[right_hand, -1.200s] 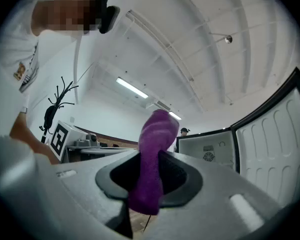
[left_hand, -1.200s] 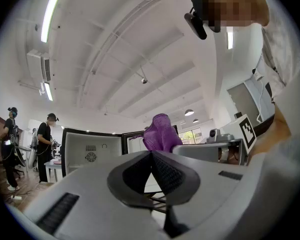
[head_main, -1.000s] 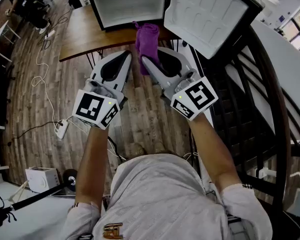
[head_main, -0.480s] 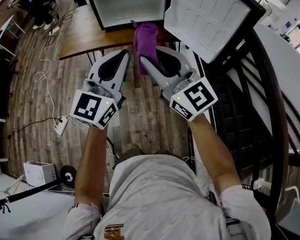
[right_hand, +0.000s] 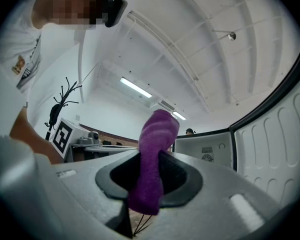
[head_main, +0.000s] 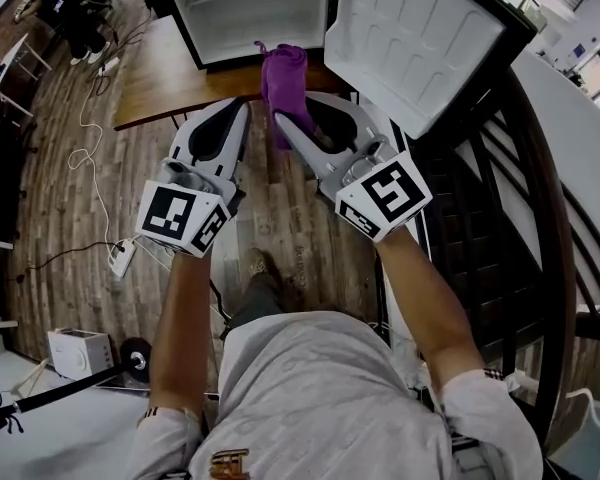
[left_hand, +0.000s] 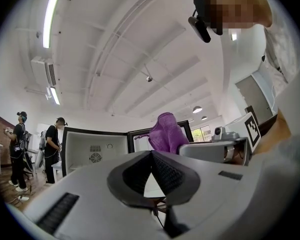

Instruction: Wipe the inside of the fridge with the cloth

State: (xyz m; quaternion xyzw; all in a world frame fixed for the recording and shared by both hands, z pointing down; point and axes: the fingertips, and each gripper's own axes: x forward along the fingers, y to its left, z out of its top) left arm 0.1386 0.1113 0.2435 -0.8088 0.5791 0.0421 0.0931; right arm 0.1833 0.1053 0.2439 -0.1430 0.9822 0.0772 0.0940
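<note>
A small fridge [head_main: 250, 8] stands open on a wooden table [head_main: 165, 68], its white door [head_main: 420, 38] swung to the right. My right gripper [head_main: 282, 120] is shut on a purple cloth [head_main: 284, 80], which sticks up past the jaws just before the fridge opening. In the right gripper view the cloth [right_hand: 152, 154] is pinched between the dark pads of the right gripper [right_hand: 149, 181]. My left gripper [head_main: 240, 110] is alongside, to the left of the cloth and empty. In its own view the left gripper [left_hand: 151, 155] has its pads meeting at the tip, with the cloth [left_hand: 166, 133] and fridge [left_hand: 95, 151] beyond.
A dark curved stair railing [head_main: 555, 218] runs down the right side. Cables and a power strip [head_main: 123, 256] lie on the wood floor at left. People stand at the far left [head_main: 65, 8]. A white box [head_main: 78, 351] sits at the lower left.
Both grippers and the cloth have edged a little closer to the fridge. The person's foot has come forward on the floor.
</note>
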